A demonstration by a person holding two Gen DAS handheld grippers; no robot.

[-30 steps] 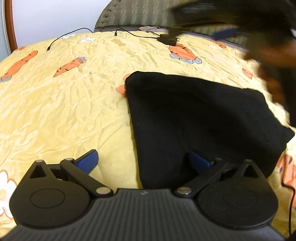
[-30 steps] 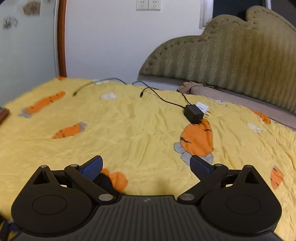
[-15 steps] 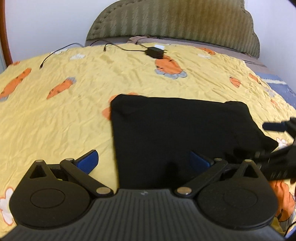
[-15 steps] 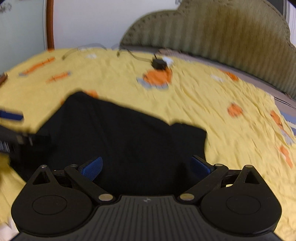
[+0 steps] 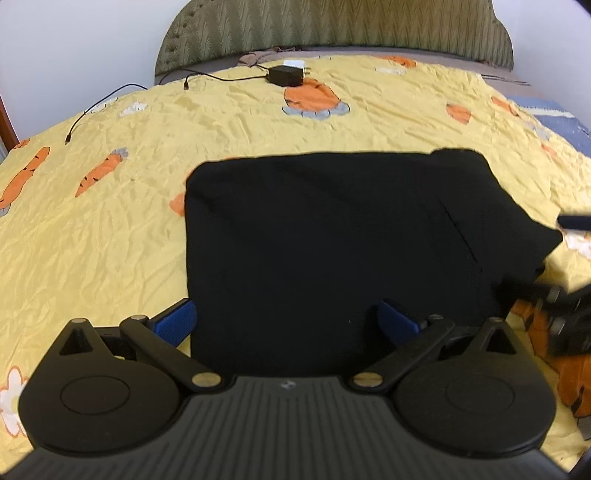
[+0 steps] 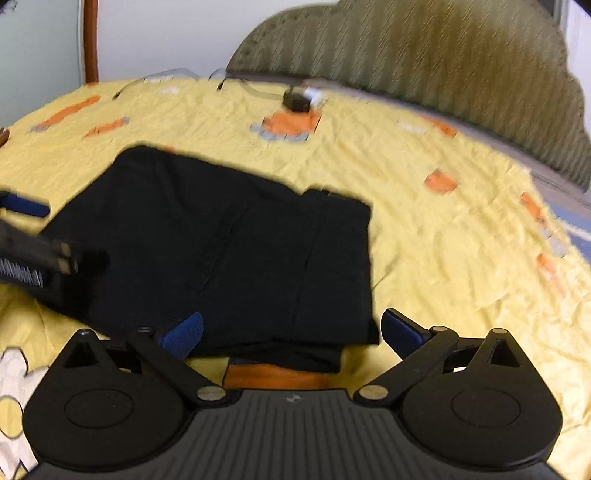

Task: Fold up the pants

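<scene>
Cable: a thin black cable (image 5: 107, 101) trails over the far left of the bed, well apart from the garment.

Bed: a yellow bedspread (image 5: 110, 221) printed with orange carrots, wrinkled all over; an olive headboard (image 5: 332, 29) stands at the far end.

Left tool: the left tool (image 5: 286, 321) is spread wide and holds nothing. Its left blue pad sits over bare bedspread just beside the garment's near left corner; its right pad is over the black cloth.

Pants: the black pants (image 5: 332, 240) lie in the middle of the bed as a compact, roughly rectangular stack. The left edge looks straight and the top surface mostly flat.

Adapter: a black power adapter (image 5: 284, 75) lies near the headboard, beyond the pants.

Right tool: the right tool (image 6: 291, 332) is also spread wide and empty, hovering over the near right corner of the stack; this view is motion-blurred.

Layers: in the right wrist view a lower layer pokes out under the near edge, and a step shows along the far right edge, so the layers are not quite flush.

Progress: by my judgement the folding is essentially done, with neither tool gripping cloth. At most the right side needs squaring up, or one more fold if a smaller bundle is wanted.
</scene>
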